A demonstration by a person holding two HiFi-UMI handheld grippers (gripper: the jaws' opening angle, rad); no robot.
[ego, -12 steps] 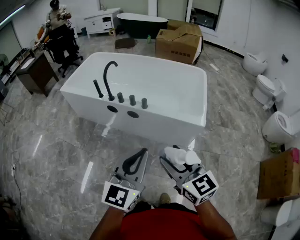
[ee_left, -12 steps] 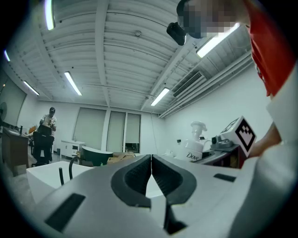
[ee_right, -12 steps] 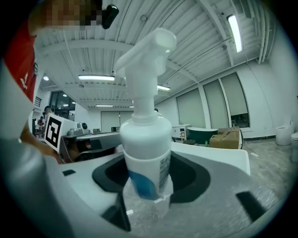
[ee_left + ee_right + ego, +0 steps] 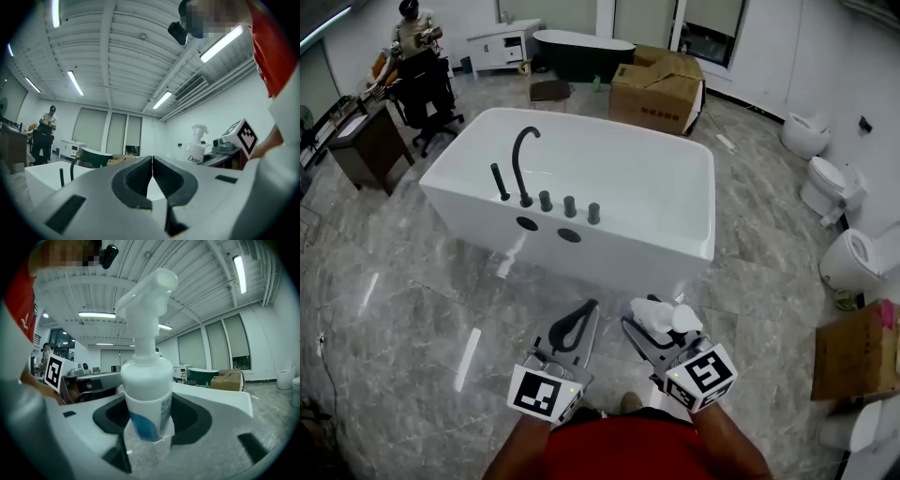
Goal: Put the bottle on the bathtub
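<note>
Right claw: the right claw [image 4: 146, 413] is clenched on the bottle [image 4: 145, 380], one jaw pressing on either side of its lower body.
Bottle: white, with a pump head and a blue patch on its label; it stands upright between the jaws, pump head uppermost.
Where the bottle is: in the head view it is held in the air over the grey floor [image 4: 403, 309], just short of the near outer wall of the bathtub [image 4: 694, 248] and not touching it.
Left claw: the left claw [image 4: 152, 161] has its jaws pressed together at the tips with nothing between them; it is held just beside the right claw, on its left.
Bathtub: white and freestanding, with a wide flat rim.
Faucet: a black arched faucet [image 4: 523, 159] rises from the near left rim, with a row of dark knobs to its right.
Surroundings: a cardboard box [image 4: 661, 89] lies beyond the tub, toilets [image 4: 848, 258] stand along the right wall, and a person [image 4: 412, 33] is at the far left.
</note>
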